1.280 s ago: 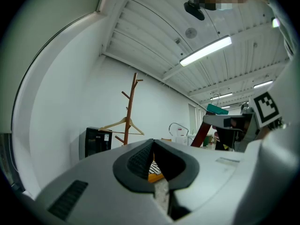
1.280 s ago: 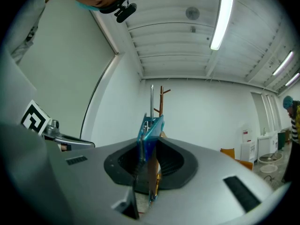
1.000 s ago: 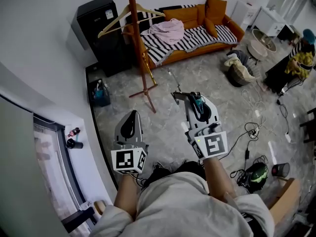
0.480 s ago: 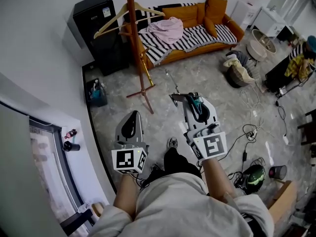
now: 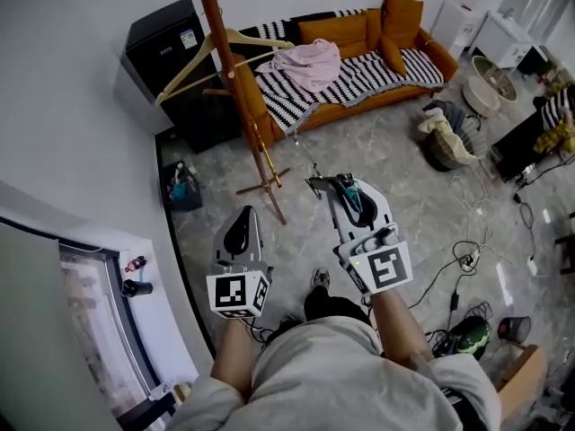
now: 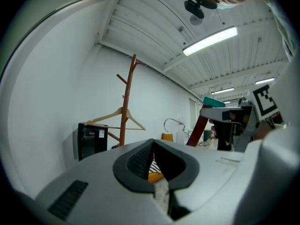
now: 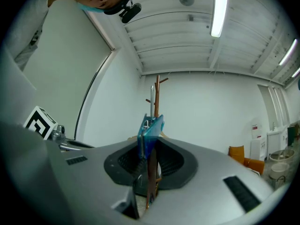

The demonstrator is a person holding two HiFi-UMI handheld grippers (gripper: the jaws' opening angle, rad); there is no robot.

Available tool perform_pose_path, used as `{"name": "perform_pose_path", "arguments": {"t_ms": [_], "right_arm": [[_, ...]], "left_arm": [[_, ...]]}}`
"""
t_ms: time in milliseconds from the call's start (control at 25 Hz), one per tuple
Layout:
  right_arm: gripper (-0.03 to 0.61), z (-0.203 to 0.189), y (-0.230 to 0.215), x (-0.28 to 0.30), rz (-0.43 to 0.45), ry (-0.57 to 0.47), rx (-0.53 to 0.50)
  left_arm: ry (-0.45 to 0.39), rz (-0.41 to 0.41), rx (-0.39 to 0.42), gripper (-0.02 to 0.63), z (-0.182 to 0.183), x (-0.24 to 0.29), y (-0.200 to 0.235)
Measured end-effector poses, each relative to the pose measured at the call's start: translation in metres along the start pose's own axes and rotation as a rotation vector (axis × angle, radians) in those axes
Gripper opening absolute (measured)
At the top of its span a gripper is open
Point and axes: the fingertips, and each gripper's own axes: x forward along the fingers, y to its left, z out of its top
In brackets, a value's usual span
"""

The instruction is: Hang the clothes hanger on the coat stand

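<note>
Clamping the clothes hanger [image 7: 150,134] by its teal clip and brown bar, the right gripper [image 5: 346,187] holds it well short of the coat stand [image 5: 235,97], where a wooden hanger [image 5: 220,45] already hangs. The left gripper [image 5: 241,215] is closed on nothing. A white sticker on the black cabinet [image 5: 166,52] is too small to read. The left gripper view shows the held hanger side-on with its wire hook [image 6: 170,119]; the right gripper view shows it edge-on.

One coat stand [image 5: 235,88] is standing; one wooden hanger [image 5: 216,50] and one teal-clipped hanger [image 7: 151,130] are showing; one sofa [image 5: 341,30] and one black cabinet [image 5: 166,52] are sitting.
</note>
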Motion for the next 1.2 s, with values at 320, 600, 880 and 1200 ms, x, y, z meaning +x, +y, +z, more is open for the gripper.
{"name": "perform_pose_path", "arguments": {"t_ms": [320, 600, 880, 1200], "right_arm": [[0.052, -0.022, -0.050, 0.045, 0.090, 0.021, 0.067], [0.052, -0.038, -0.067, 0.072, 0.164, 0.035, 0.116], [0.052, -0.050, -0.058, 0.111, 0.236, 0.049, 0.154], [0.052, -0.058, -0.047, 0.152, 0.287, 0.063, 0.183]], "left_arm": [[0.042, 0.045, 0.034, 0.011, -0.009, 0.068, -0.003], [0.089, 0.102, 0.051, 0.011, -0.021, 0.098, 0.005], [0.162, 0.074, 0.106, 0.011, -0.040, 0.126, 0.020], [0.232, 0.025, 0.179, 0.011, -0.053, 0.168, 0.042]]}}
